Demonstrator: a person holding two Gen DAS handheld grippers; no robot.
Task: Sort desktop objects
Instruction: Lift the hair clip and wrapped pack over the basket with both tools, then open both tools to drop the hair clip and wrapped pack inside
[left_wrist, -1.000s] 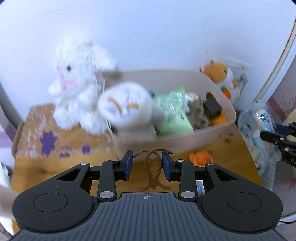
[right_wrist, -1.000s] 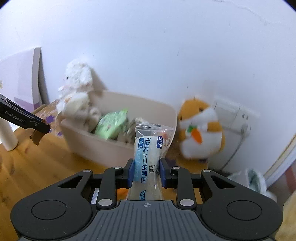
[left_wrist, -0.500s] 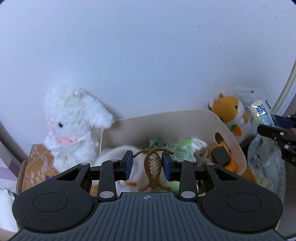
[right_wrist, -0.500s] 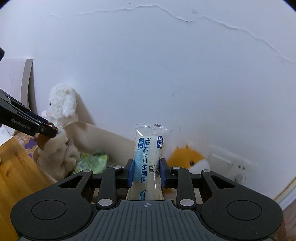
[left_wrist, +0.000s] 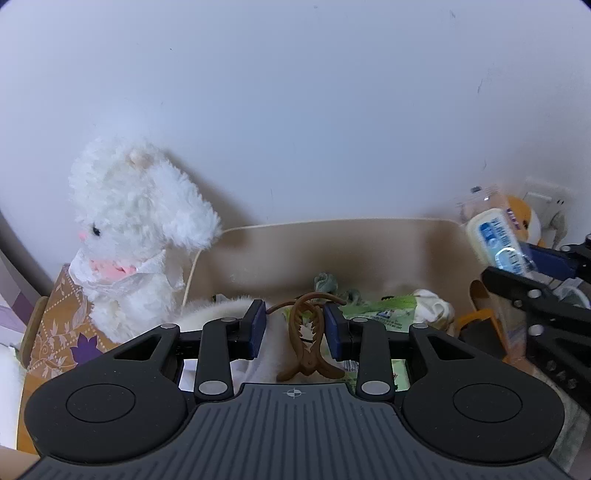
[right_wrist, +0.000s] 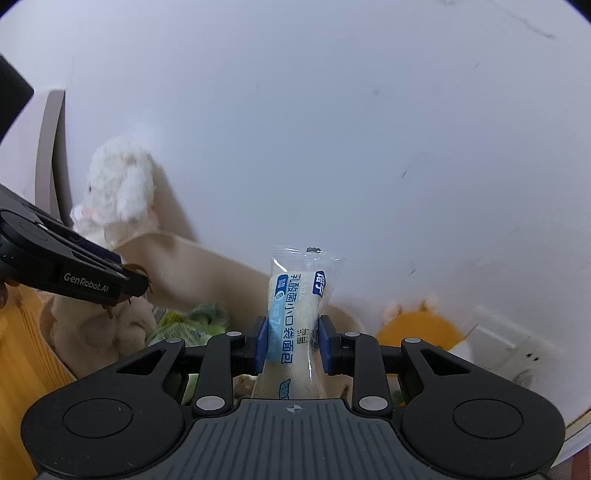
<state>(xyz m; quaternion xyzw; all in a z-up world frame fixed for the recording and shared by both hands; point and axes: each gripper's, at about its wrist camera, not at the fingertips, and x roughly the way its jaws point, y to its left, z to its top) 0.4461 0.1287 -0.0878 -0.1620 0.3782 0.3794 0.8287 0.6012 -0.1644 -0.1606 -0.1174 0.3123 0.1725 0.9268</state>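
My left gripper (left_wrist: 295, 325) is shut on a brown hair claw clip (left_wrist: 308, 339), held upright just over the near side of the beige bin (left_wrist: 332, 221). Between the blue pads of my right gripper (right_wrist: 293, 341), which is shut, stands a clear bread packet (right_wrist: 299, 295) with blue print, in front of the bin's right end (right_wrist: 207, 273). The left wrist view shows that packet (left_wrist: 495, 240) at the right edge. At the left of the right wrist view, the left gripper's fingertips (right_wrist: 125, 284) hang over the bin.
A white plush rabbit (left_wrist: 133, 229) sits against the wall left of the bin, on a patterned box (left_wrist: 62, 325). An orange hamster plush (right_wrist: 421, 328) and a wall socket (right_wrist: 498, 343) lie right of it. Inside the bin are a green packet (left_wrist: 384, 306) and a pale plush (left_wrist: 221, 310).
Both grippers have come closer to the bin with their loads, so it looks larger and nearer in both views. Neither grip has altered.
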